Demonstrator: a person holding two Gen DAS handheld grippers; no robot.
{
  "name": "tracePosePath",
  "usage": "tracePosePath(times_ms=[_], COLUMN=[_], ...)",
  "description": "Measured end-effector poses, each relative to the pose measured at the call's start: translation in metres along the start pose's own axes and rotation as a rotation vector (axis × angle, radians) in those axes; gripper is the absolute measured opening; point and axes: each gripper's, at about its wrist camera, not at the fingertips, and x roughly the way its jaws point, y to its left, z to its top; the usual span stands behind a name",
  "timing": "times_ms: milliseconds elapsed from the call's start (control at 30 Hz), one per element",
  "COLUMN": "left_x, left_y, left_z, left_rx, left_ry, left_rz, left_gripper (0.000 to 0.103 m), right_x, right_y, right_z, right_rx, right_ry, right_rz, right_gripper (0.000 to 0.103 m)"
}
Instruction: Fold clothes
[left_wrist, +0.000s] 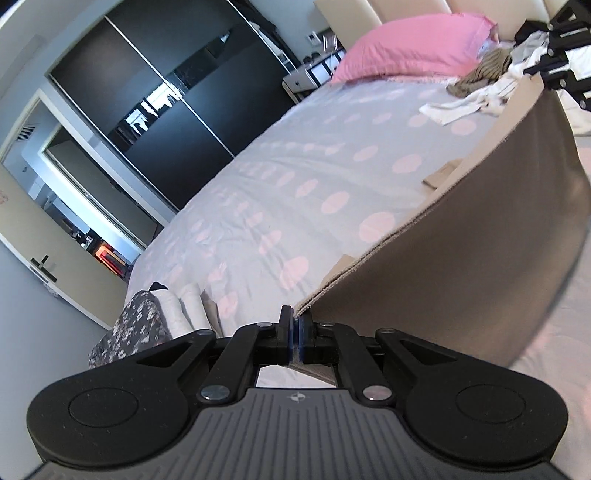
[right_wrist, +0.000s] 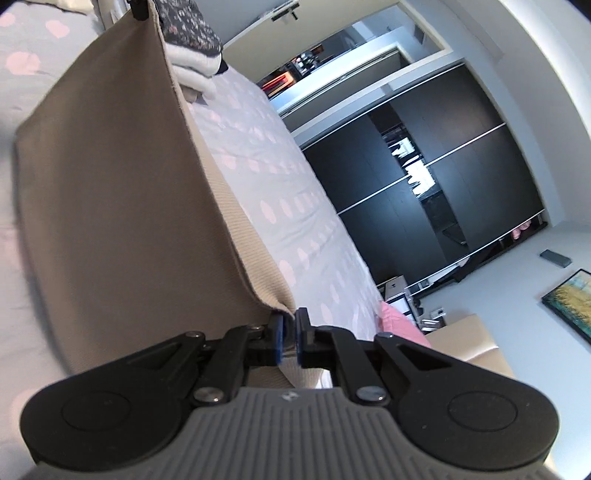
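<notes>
Your left tool (left_wrist: 294, 338) is clamped on one corner of the beige garment (left_wrist: 461, 229); the jaws are together with only the cloth edge between them. Your right tool (right_wrist: 289, 339) is clamped on the opposite corner of the same garment (right_wrist: 122, 192), with fabric bunched between the blue pads.

The garment hangs stretched between the two tools, raised above the bed (left_wrist: 295, 177), its top edge taut and the body dropping toward the dotted cover. Blur on the cloth in the right wrist view suggests it is in motion.

Progress, as judged from the pictures:
- Done: a stack of folded clothes (left_wrist: 147, 328) sits at one end of the bed, a dark floral piece and white ones.
- In hand: the beige piece is lifted and spread but not yet laid flat or folded; this reads as the opening step.
- Left: a loose heap of unfolded clothes (left_wrist: 487, 77) lies near the pink pillow (left_wrist: 413, 48), brown and white items at least.

Roughly midway, with several pieces outstanding.
</notes>
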Motion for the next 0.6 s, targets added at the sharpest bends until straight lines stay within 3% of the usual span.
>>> tracePosePath(times_ms=[333,500,600], left_x=[0.114,0.169,0.187], left_y=[0.023,0.017,0.011], left_z=[0.021,0.009,-0.003], left_rx=[-0.044,-0.094,-0.101], left_ry=[0.111,0.188,0.213], left_rz=[-0.107,-0.195,-0.21], left_gripper=[0.001,0.001,0.002], right_x=[0.113,0.165,0.184], right_y=[-0.007,0.007,0.018], right_z=[0.009,-0.003,-0.009], right_rx=[0.072,0.136,0.15], right_ry=[0.114,0.193,0.215], right_rz=[0.153,0.27,0.309], right_gripper=[0.007,0.008,0.009])
